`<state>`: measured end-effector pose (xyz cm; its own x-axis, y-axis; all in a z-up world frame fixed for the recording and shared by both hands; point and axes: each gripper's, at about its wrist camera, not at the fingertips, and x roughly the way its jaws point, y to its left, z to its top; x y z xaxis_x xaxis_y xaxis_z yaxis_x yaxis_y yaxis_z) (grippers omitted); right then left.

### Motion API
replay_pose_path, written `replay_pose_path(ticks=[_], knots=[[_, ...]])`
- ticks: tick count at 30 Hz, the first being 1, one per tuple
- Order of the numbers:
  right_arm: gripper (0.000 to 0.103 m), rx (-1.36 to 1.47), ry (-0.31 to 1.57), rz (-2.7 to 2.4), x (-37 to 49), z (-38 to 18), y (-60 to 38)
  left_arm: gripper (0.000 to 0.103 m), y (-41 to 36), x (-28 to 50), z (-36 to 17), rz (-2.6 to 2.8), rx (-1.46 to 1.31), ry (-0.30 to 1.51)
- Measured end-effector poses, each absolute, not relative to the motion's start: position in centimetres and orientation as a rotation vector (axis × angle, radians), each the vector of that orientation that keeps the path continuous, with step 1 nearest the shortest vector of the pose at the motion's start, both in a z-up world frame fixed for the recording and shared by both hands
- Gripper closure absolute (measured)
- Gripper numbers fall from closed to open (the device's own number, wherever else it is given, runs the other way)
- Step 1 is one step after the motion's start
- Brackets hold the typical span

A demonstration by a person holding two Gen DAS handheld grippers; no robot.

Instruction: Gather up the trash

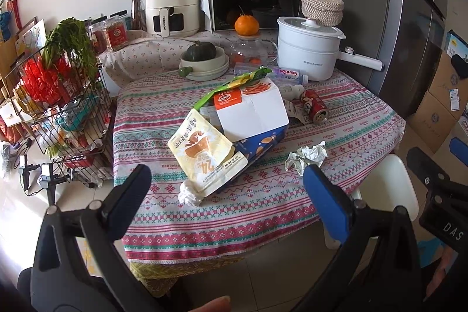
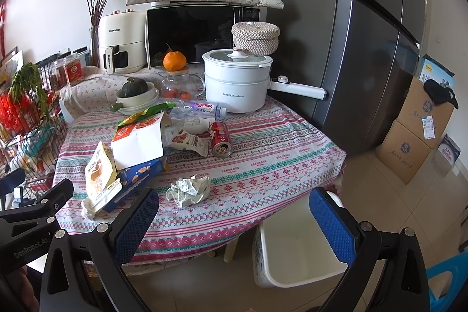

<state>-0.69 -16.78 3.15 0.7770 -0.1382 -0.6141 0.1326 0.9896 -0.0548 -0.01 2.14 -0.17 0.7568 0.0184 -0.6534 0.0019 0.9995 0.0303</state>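
Left gripper [image 1: 225, 189] and right gripper [image 2: 234, 217] both released, jaws wide, nothing held, short of the tabletop [image 2: 278, 165]. Trash on it: crumpled paper [image 2: 188, 188], red can [image 2: 220, 139] on its side, yellow pouch [image 1: 204, 154] over cartons. White bin [image 2: 292, 250] beside tabletop edge

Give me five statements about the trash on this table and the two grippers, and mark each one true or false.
1. The red can lies on its side. True.
2. The left gripper grips the yellow pouch. False: it is open and holds nothing.
3. The white bin stands on the floor beside the table. True.
4. The crumpled paper is inside the bin. False: it lies on the tablecloth.
5. The right gripper is open. True.
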Motion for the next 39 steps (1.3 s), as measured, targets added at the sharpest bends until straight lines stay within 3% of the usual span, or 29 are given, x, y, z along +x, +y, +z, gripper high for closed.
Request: replay_pose_path(ticks=[24, 28, 34, 39], knots=[[0.000, -0.051, 0.662, -0.161, -0.1, 3.5, -16.8, 0.000, 2.0, 1.0, 0.0, -0.004, 0.076, 0.694], [0.000, -0.066, 0.670, -0.109, 0.8, 3.8, -16.8, 0.000, 2.8, 3.2, 0.3, -0.103, 0.086, 0.770], [0.000, -0.008, 0.829, 0.069, 5.7, 3.6, -17.1, 0.000, 5.6, 8.9, -0.3, -0.119, 0.059, 0.905], [0.000, 0.013, 0.922, 0.121, 9.5, 0.9, -17.4, 0.000, 8.4, 13.1, -4.1, -0.130, -0.080, 1.072]])
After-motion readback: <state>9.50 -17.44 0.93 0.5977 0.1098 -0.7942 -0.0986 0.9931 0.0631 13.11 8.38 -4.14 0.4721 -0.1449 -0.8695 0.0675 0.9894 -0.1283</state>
